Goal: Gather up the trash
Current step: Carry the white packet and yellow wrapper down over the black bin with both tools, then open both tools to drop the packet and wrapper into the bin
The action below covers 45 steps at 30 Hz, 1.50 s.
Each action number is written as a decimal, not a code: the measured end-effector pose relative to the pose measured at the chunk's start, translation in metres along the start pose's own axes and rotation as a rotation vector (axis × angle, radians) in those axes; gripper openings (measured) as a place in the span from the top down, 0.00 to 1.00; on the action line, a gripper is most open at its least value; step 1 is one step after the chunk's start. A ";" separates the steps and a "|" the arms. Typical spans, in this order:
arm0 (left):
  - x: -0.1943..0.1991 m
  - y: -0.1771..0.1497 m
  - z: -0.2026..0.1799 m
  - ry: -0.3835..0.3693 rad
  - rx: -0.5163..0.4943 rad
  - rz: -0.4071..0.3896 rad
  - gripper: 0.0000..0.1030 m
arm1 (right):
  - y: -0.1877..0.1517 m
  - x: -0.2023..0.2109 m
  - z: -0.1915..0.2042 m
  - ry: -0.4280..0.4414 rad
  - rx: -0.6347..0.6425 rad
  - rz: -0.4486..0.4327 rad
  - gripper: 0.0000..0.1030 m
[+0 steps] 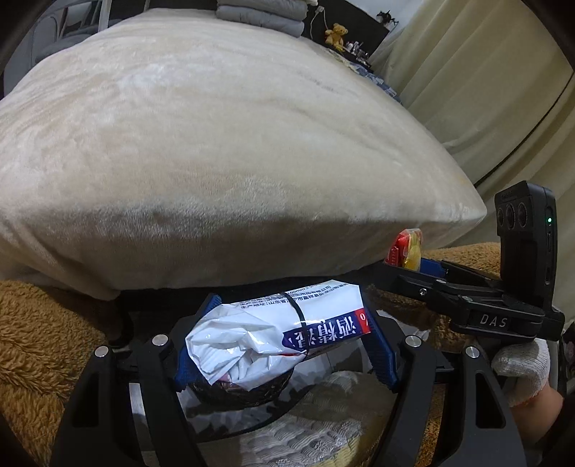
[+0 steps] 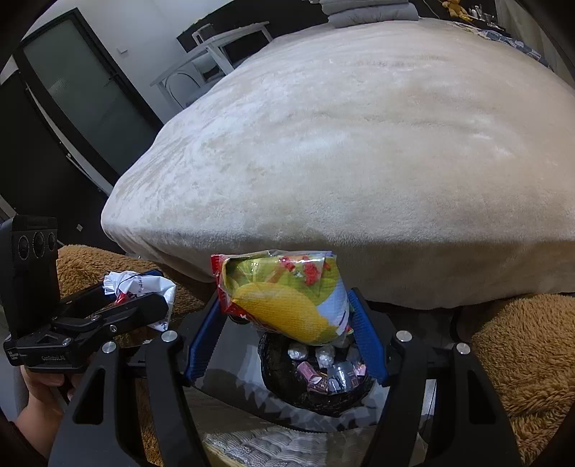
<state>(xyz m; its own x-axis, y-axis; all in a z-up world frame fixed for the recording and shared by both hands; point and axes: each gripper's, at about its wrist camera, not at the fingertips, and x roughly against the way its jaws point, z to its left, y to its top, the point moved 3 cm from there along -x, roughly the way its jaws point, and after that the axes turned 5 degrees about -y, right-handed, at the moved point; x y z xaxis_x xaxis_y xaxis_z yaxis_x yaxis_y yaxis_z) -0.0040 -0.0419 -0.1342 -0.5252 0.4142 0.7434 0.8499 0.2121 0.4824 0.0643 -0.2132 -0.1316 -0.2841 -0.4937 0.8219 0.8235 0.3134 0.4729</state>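
A wide bed (image 1: pixel 215 107) fills most of both views, covered by a smooth cream plush blanket (image 2: pixel 359 143) that hangs over its near edge. At the far end of the bed lies a stack of folded grey bedding (image 1: pixel 262 14). Below the near edge, a shaggy brown fleece cover (image 2: pixel 521 341) spreads to the left and right. Low in the near middle, a patch of pale quilted fabric (image 1: pixel 305 442) shows; what it belongs to cannot be told.
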 end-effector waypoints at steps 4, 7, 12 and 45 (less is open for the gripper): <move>-0.017 -0.005 0.008 0.013 0.038 0.067 0.30 | -0.001 -0.013 -0.001 -0.001 -0.016 0.059 0.34; -0.028 -0.008 0.014 0.028 0.057 0.113 0.30 | -0.004 -0.025 -0.006 0.001 -0.040 0.116 0.34; -0.043 -0.011 0.020 0.039 0.090 0.177 0.30 | -0.014 -0.044 -0.012 0.022 -0.089 0.218 0.34; -0.068 -0.025 0.022 0.086 0.056 0.311 0.19 | -0.024 -0.078 -0.017 0.036 -0.160 0.313 0.31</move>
<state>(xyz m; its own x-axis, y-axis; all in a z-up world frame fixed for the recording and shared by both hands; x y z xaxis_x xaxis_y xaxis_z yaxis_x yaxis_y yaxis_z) 0.0113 -0.0556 -0.2068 -0.2400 0.3908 0.8886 0.9698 0.1370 0.2016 0.0755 -0.1962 -0.2123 0.0093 -0.4230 0.9061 0.9353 0.3242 0.1417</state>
